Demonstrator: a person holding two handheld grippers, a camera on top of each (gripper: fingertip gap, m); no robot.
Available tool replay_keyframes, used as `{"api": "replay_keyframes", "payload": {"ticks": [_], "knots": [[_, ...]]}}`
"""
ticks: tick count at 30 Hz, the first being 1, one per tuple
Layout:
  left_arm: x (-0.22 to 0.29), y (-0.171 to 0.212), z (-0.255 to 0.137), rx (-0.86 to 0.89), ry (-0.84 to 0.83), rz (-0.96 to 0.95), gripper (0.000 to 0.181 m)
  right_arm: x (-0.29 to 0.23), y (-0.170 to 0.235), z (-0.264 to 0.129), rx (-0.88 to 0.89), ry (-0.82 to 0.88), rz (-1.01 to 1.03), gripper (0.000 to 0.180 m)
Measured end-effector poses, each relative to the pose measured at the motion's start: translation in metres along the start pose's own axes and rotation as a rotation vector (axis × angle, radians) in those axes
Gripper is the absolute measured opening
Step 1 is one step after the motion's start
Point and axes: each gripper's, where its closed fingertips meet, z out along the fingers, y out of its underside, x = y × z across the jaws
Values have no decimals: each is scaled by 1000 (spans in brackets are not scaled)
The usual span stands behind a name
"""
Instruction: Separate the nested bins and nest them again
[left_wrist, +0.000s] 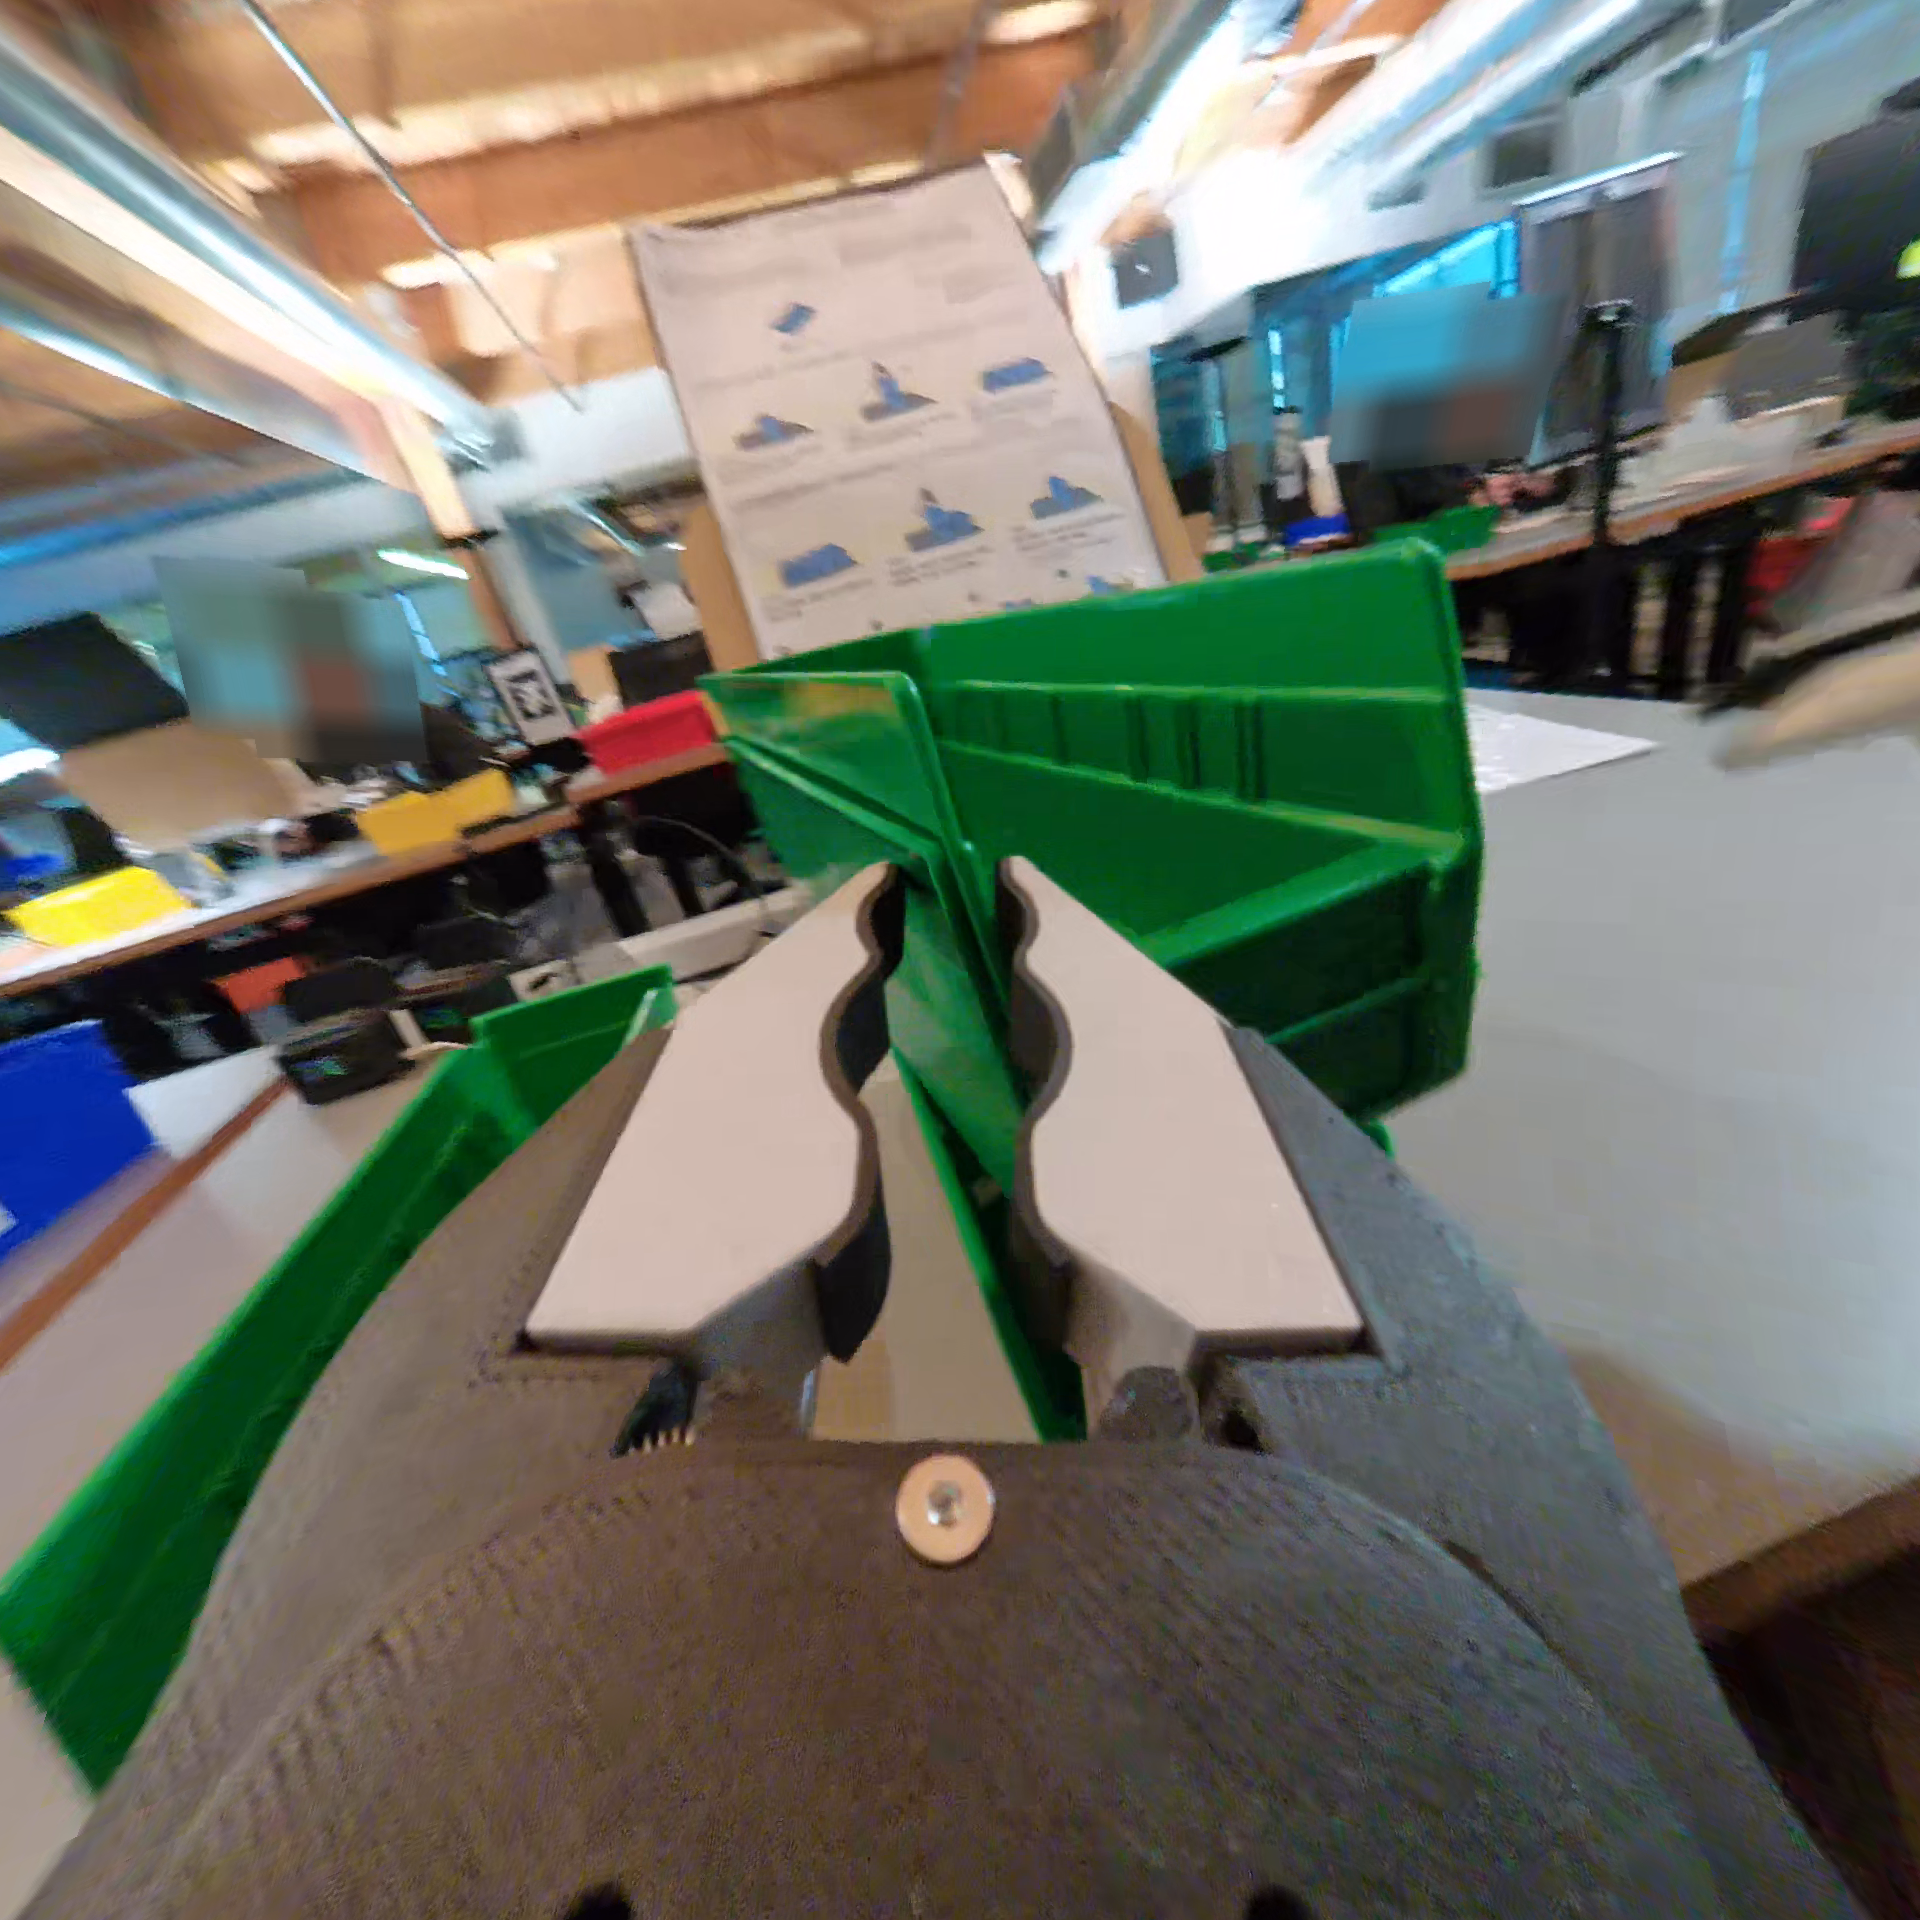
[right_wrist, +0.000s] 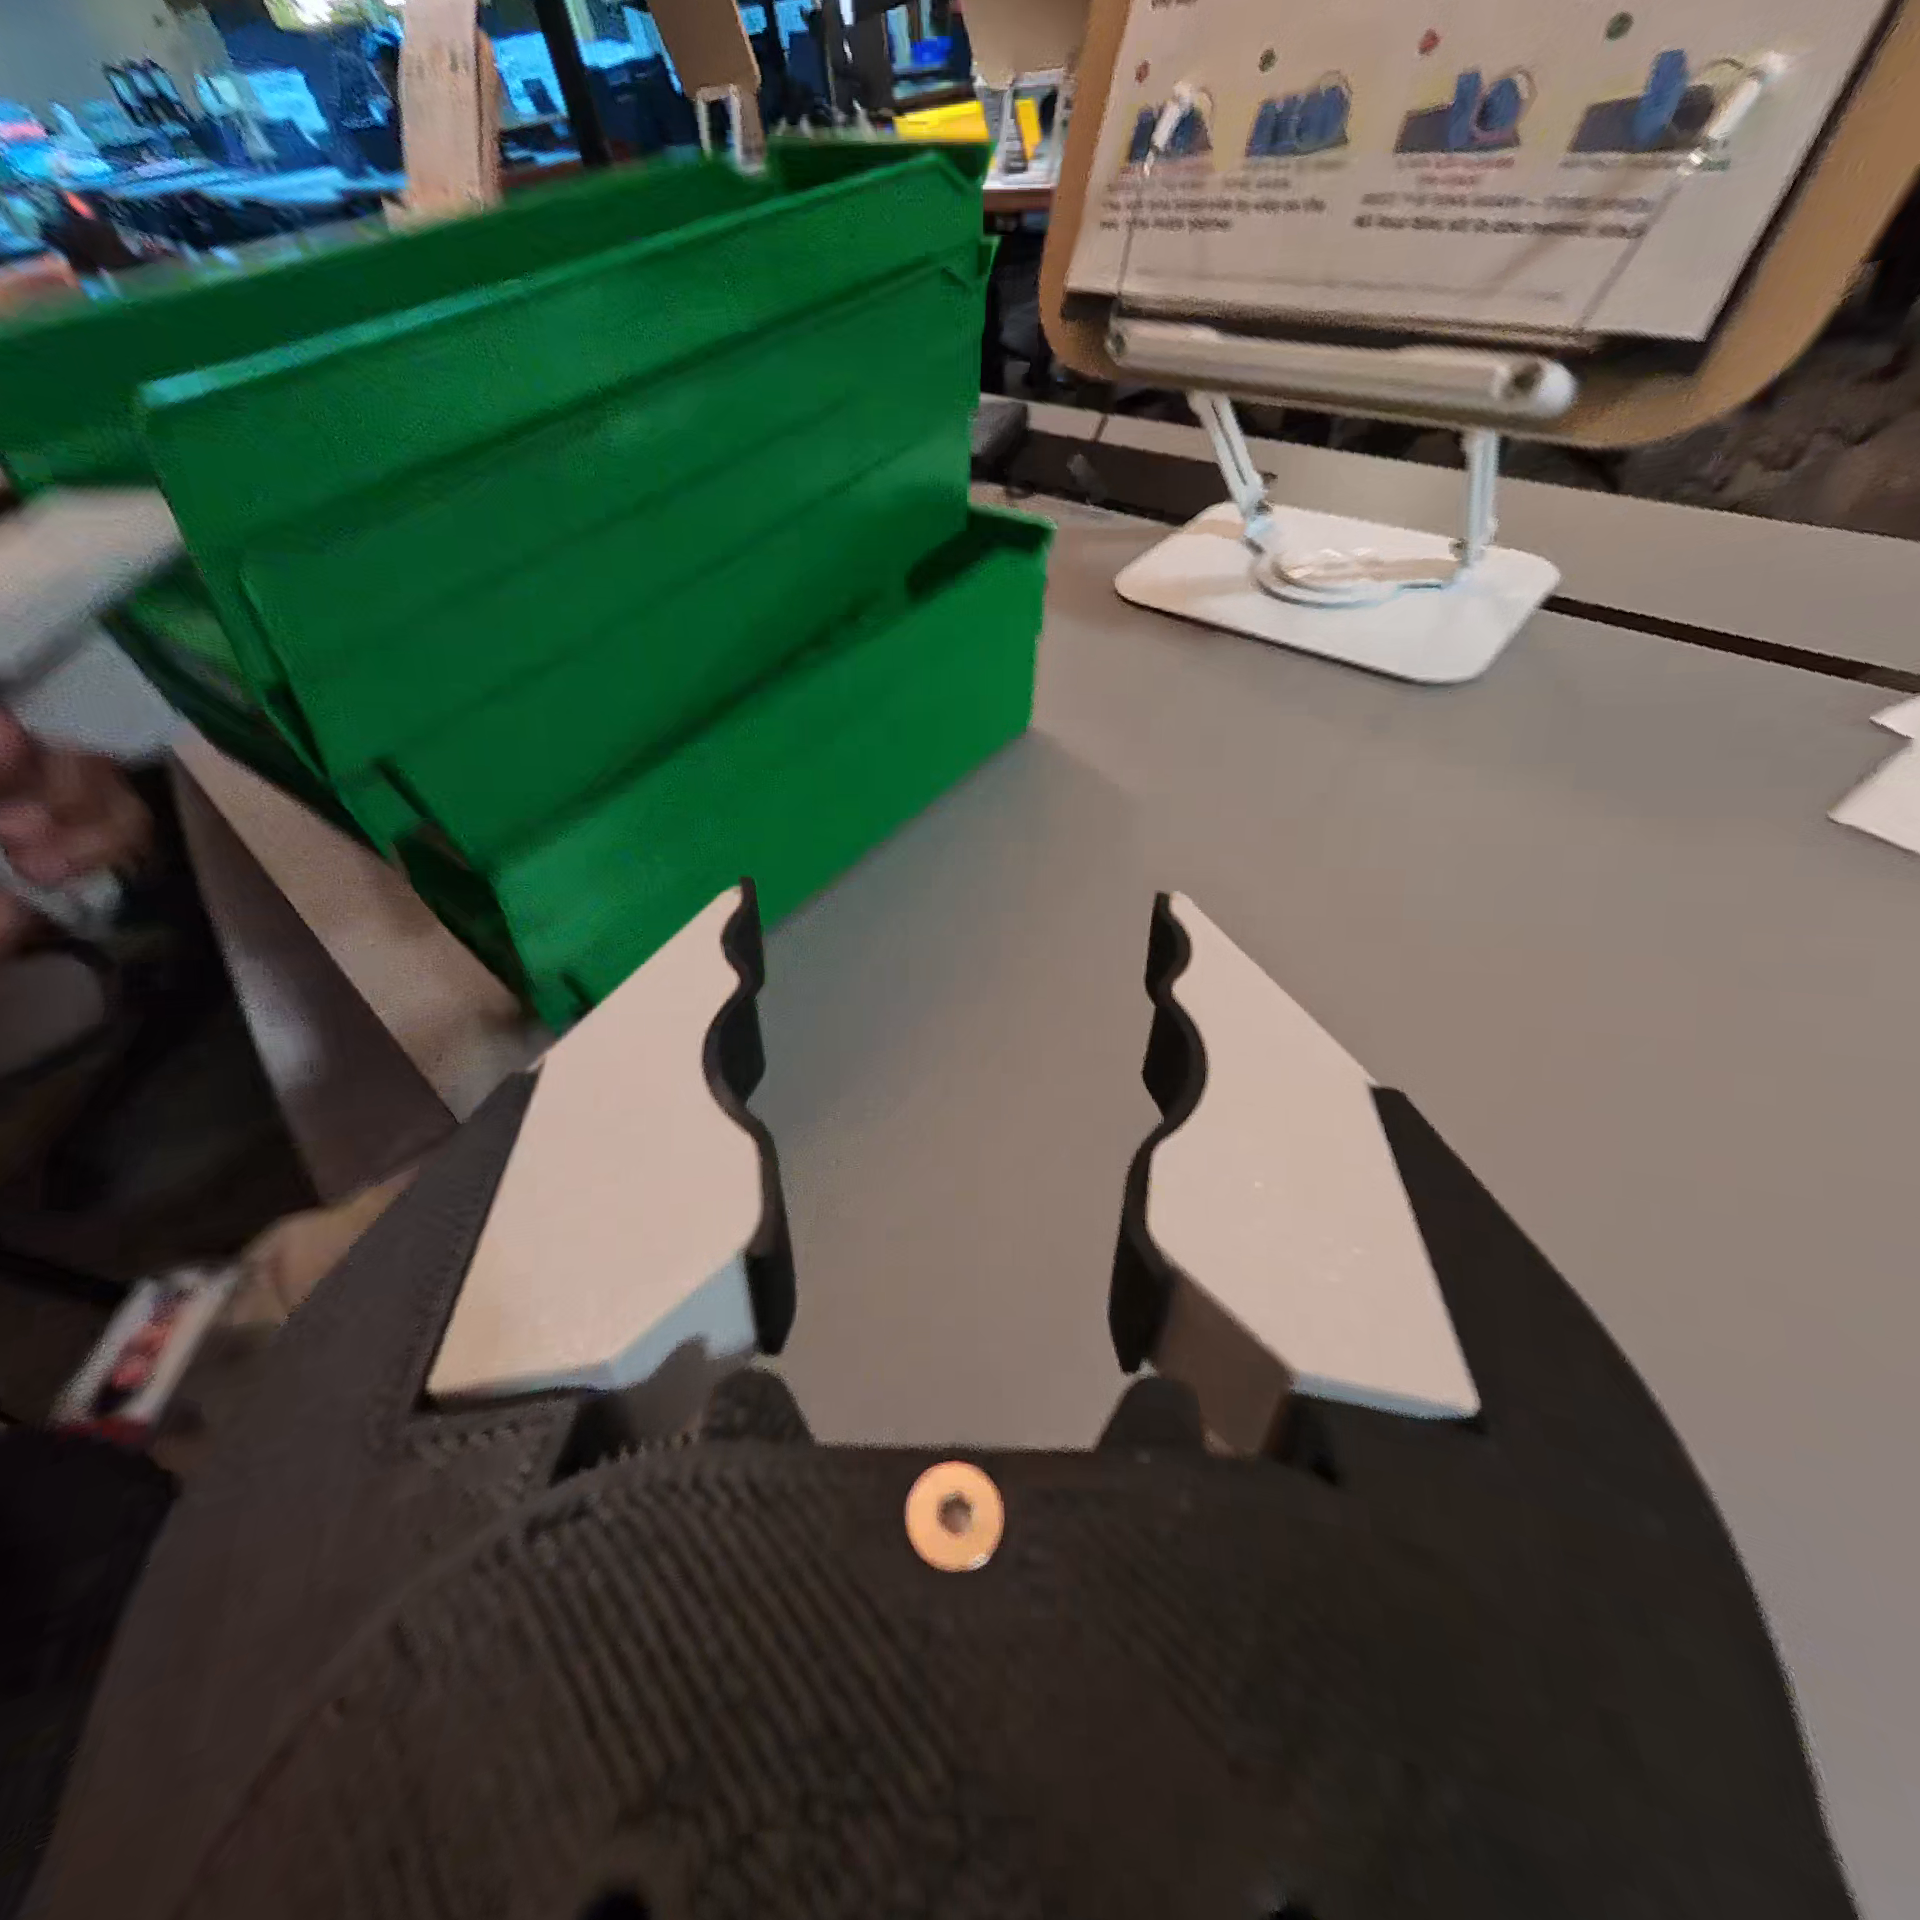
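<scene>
A stack of nested green bins (right_wrist: 623, 520) stands at the left edge of the grey table (right_wrist: 1351, 935). The upper bins are tilted up out of the lowest bin (right_wrist: 810, 748), which rests on the table. My left gripper (left_wrist: 951, 873) is shut on the side wall (left_wrist: 935, 997) of a tilted bin (left_wrist: 1195, 790). The rim of another green bin (left_wrist: 364, 1247) runs under it at lower left. My left gripper also shows blurred at the far left of the right wrist view (right_wrist: 73, 582). My right gripper (right_wrist: 956, 899) is open and empty above the table, just right of the bins.
An instruction board (right_wrist: 1351, 156) on a white stand (right_wrist: 1340, 603) stands behind the bins at the back right. White paper sheets (right_wrist: 1881, 800) lie at the right edge. The table's front-left edge (right_wrist: 312, 935) runs close to the bins. Other workbenches with coloured bins lie beyond.
</scene>
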Motion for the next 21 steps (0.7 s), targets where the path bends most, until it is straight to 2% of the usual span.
{"api": "replay_keyframes", "payload": {"ticks": [2,4,8,11,17,21], "knots": [[-2,4,-4,-10,5,23,11,6,28,-14,34,37,-32,62],[0,9,-5,-21,5,42,10,7,41,-19,14,23,-12,61],[-6,11,-7,6,-66,8,8,1,35,-17,36,-59,78,64],[-10,17,-7,-25,-64,-13,6,-3,49,-9,-24,-74,73,63],[-25,37,-8,-87,-92,-324,4,-17,51,-1,-39,-105,57,62],[-23,58,-8,-137,-115,-448,2,-18,55,2,-54,-88,16,60]]}}
